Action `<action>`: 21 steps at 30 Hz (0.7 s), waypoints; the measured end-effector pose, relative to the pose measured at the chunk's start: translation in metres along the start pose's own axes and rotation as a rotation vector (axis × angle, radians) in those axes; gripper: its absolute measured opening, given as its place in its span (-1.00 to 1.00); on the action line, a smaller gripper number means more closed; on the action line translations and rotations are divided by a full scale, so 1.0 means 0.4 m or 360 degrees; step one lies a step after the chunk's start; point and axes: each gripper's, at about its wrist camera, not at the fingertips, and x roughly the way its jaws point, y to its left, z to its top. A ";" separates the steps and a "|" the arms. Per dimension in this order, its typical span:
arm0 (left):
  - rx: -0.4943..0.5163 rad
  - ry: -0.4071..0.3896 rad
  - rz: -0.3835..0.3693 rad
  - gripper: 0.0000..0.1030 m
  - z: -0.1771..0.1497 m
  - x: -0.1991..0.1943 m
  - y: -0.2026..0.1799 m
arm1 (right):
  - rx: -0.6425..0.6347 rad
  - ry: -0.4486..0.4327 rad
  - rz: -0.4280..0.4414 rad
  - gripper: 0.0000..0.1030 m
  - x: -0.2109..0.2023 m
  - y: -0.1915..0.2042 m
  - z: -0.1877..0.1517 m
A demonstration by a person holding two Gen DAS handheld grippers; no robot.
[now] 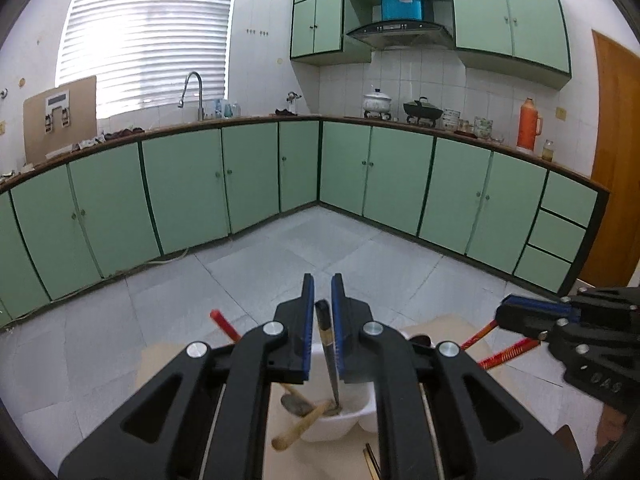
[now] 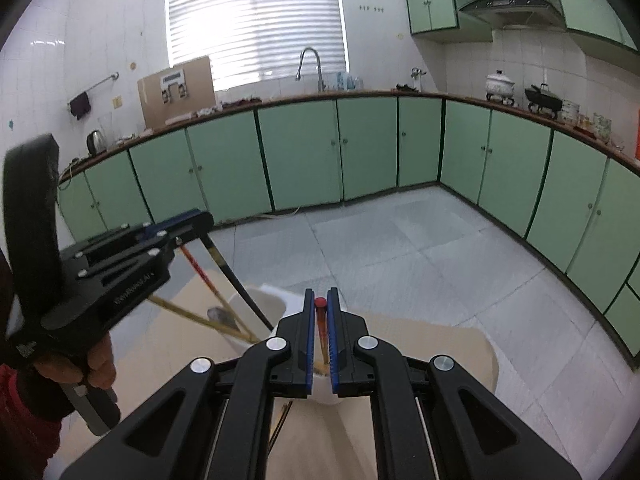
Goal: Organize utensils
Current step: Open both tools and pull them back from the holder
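A white divided holder [image 1: 352,416] [image 2: 272,300] stands on a beige table top [image 2: 420,344]. My left gripper [image 1: 323,316] [image 2: 200,220] hangs over it. A dark-handled utensil [image 1: 325,344] [image 2: 236,284] stands between its blue pads with its tip down in the holder, and a thin gap shows beside the handle. A metal spoon [image 1: 294,404], a wooden handle [image 1: 304,424] and a red chopstick [image 1: 224,324] lean in the same holder. My right gripper [image 2: 320,316] [image 1: 508,312] is shut on red chopsticks [image 2: 320,310] [image 1: 504,354] that slant down towards the holder.
A person's hand [image 2: 96,364] with a red sleeve holds the left gripper. More chopsticks [image 2: 280,424] lie on the table near its front. Beyond the table's far edge are a grey tiled floor [image 1: 320,240] and green cabinets [image 1: 256,176].
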 end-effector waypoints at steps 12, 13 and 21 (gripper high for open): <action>-0.0022 -0.0172 0.0055 0.39 -0.059 -0.202 0.019 | 0.0050 -0.0240 -0.0110 0.19 -0.177 0.004 -0.082; -0.0016 -0.0183 0.0069 0.46 -0.078 -0.227 0.016 | 0.0049 -0.0250 -0.0117 0.26 -0.186 0.006 -0.092; -0.0003 -0.0117 0.0108 0.72 -0.218 -0.317 -0.003 | 0.0171 -0.0217 -0.0112 0.57 -0.215 0.010 -0.235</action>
